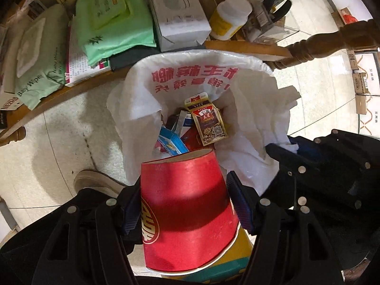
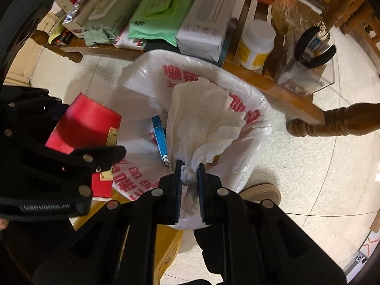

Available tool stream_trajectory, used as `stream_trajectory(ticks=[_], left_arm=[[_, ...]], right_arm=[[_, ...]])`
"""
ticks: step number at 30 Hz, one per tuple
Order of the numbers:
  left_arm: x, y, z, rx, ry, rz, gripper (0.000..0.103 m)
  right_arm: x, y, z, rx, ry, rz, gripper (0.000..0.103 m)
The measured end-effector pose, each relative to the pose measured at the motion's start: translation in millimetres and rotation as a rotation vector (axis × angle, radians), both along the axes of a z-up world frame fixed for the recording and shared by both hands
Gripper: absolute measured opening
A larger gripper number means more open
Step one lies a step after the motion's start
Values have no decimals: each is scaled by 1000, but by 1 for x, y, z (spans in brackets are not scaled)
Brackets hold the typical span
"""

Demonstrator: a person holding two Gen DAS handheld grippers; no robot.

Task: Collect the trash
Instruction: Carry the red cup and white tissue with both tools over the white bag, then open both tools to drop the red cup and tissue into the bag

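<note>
A bin lined with a white plastic bag with red print [image 1: 190, 76] stands on the floor; it also shows in the right wrist view [image 2: 147, 78]. Inside lie several small cartons, among them a gold and maroon box [image 1: 209, 123]. My left gripper [image 1: 185, 201] is shut on a red paper cup [image 1: 185, 213], held upside down over the bin's near rim; the cup also shows in the right wrist view [image 2: 85, 125]. My right gripper [image 2: 190, 175] is shut on a crumpled white tissue [image 2: 201, 118] that hangs over the bag's opening.
A low wooden shelf [image 1: 237, 46] behind the bin holds wipe packs [image 1: 114, 19], a white box [image 1: 175, 11] and a yellow-labelled bottle [image 1: 228, 21]. A turned wooden leg [image 2: 332, 121] stands at right. A shoe [image 2: 261, 193] is beside the bin.
</note>
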State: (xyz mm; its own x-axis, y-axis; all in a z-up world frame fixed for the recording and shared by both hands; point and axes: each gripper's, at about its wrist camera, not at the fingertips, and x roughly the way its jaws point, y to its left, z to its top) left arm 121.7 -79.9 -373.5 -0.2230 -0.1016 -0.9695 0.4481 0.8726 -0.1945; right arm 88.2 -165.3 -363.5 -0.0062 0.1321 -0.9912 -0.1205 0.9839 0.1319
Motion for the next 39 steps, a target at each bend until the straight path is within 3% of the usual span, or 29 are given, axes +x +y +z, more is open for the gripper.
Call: stream_trajectory(ticks=[12,22,25,26,27,28,31,39], left_arm=[[15,3,-43,69,52,16,65],[23,-2,-59,50,97,42,65],[24,-2,-63,52,111,48,67],[24,-1,-63,54,115,42,68],[24,-2,-63,52,116,34,75],[24,-3,-65,52,112,33,84],[25,-6,-61,69,72,22,85],[23,-7,-63,78,84,27,85]], right_arm=[[6,-5,-44,35,103,-17,13],[9,-9,-55,46,124,-34,14],[8,-13,-53,36,109,-37,27],[7,-14,-53,33,103,-43,39],[8,-16,-52,30,97,-47,51],[8,-17,-51,28,93,-50,55],[9,-20,-50,27,87,-61,56],[10,-19,-54,24,97,-69,56]])
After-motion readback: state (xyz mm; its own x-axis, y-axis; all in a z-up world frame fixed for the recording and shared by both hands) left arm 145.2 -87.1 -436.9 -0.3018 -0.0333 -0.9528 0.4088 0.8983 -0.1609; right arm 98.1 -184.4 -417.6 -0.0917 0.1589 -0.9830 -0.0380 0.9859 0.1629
